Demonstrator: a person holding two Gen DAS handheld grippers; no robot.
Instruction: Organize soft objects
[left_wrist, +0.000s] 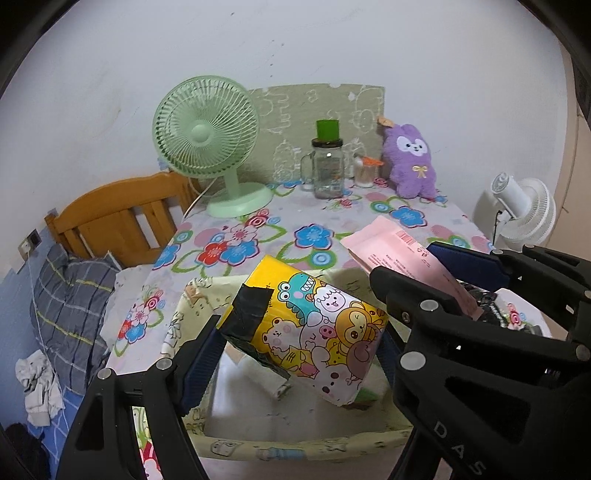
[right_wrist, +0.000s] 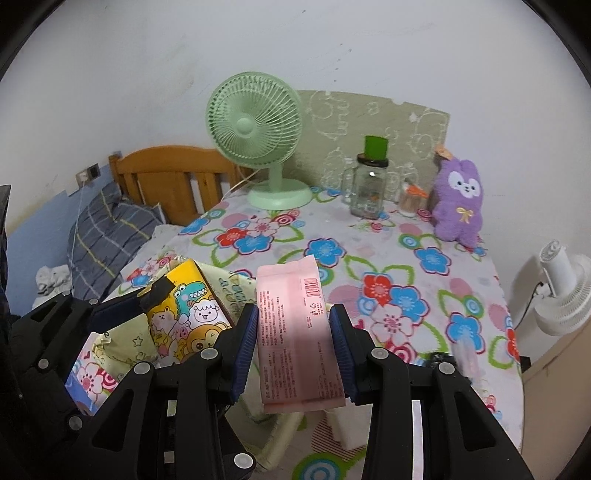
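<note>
Right wrist: right hand-held gripper (right_wrist: 293, 343) clamps pink packet (right_wrist: 297, 332); left (left_wrist: 295, 350) clamps cartoon pack (left_wrist: 314, 332).

Bin (left_wrist: 295, 439) floor is partly covered by the tissue pack (left_wrist: 310, 328). The pack's far end is hidden behind the right gripper (right_wrist: 293, 332) in the right view. Pink packet (right_wrist: 299, 332): print too small to read, its lower end masked by gripper parts in the left view. Jar (left_wrist: 327, 170) contents unclear. White fan (right_wrist: 565, 291) is cut by the lens edge.
</note>
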